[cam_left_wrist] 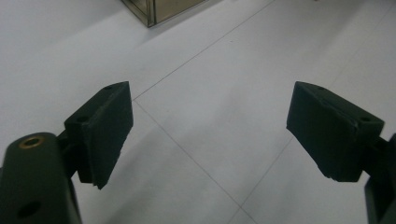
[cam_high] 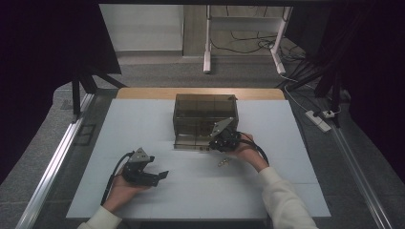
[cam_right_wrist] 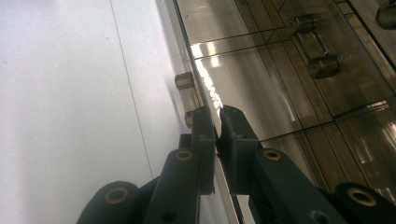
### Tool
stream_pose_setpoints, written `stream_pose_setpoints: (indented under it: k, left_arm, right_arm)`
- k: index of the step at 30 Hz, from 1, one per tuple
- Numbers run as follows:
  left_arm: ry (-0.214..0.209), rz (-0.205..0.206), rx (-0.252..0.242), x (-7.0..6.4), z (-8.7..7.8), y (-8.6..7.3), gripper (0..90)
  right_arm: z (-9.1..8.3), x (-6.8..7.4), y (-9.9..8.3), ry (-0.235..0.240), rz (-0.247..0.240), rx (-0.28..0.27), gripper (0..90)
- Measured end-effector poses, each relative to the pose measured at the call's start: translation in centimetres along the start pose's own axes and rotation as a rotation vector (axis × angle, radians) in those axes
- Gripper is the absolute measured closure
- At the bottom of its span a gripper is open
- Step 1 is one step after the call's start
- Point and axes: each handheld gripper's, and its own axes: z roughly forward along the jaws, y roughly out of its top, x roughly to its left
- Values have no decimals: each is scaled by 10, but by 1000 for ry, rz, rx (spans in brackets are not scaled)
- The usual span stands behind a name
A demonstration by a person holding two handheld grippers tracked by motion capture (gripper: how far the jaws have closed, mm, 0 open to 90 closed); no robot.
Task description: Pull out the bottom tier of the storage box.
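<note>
Drawer cabinet, smoky clear plastic, stands mid-table at far side; its lowest drawer front is pinched edge-on by right gripper, jaws pressed together on the panel; left gripper, spread & empty, hovers well apart, nearer the person.

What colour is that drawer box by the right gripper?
Smoky brown, see-through drawer box; clearest in the high view.

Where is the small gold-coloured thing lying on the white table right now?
In the high view, the small gold-coloured object lies on the white table, just in front of the smoky transparent drawer box, beside the right hand.
</note>
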Motion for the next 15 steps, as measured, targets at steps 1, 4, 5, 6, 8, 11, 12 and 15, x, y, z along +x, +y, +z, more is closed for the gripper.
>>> stream_pose_setpoints:
  k: [1,4,5,6,8,11,12,15]
  left_arm:
    - [1,1,0,0,0,0,153]
    - [1,-2,-2,0,-1,0,153]
    - [1,-2,-2,0,-1,0,153]
    - [0,-2,-2,0,-1,0,153]
    - [0,0,-1,0,0,0,153]
    - [0,-1,-2,0,-1,0,153]
    - [0,-2,-2,0,-1,0,153]
    - [0,-2,-2,0,-1,0,153]
  right_arm:
    - [0,0,0,-1,0,0,840]
    - [-1,3,1,6,-13,14,843]
    - [0,3,1,10,-16,11,844]
    - [-1,4,1,10,-16,13,845]
    - [-1,4,1,12,-16,14,844]
    - [-1,4,1,15,-15,10,845]
    - [-1,4,0,14,-14,8,845]
    - [-2,4,0,17,-13,11,846]
